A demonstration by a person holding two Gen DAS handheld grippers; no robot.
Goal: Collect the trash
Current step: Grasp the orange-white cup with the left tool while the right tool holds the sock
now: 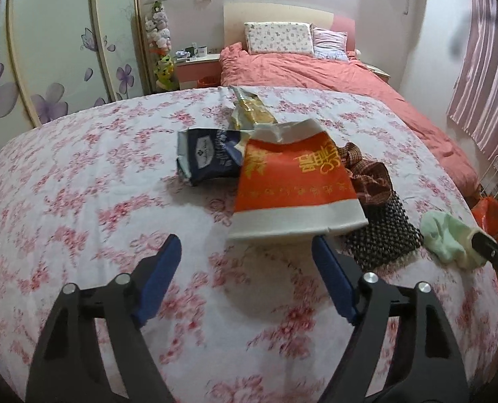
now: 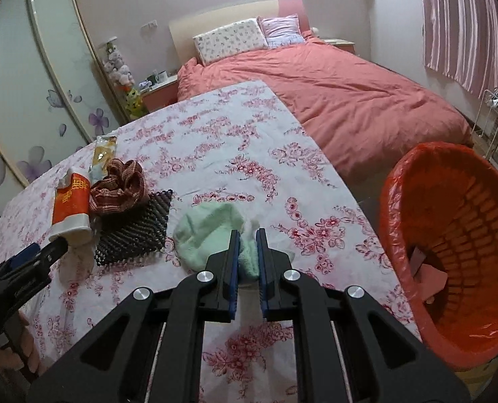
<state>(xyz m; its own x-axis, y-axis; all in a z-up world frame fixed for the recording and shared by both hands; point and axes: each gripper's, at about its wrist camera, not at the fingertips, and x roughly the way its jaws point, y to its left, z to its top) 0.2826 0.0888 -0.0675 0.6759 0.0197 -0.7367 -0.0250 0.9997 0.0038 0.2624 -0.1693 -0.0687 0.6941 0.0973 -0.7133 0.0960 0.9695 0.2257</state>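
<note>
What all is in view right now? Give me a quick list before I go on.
Orange-and-white packet: one, on the flowered cloth, just beyond the left fingers.
Dark blue packet: one, left of the orange packet, touching it.
Gold wrapper: one, behind both packets.
Brown checked cloth: one, bunched, on the dark mat.
Dark woven mat: one, black, right of the orange packet.
Pale green cloth: one, near the table's right side.
Bin: one, orange liner, right of the table, scraps inside.
Flowered cloth: one, white and pink, covers the table.
Bed: one, coral duvet, two pillows.
Left gripper: open, empty.
Right gripper: shut on the pale green cloth.
</note>
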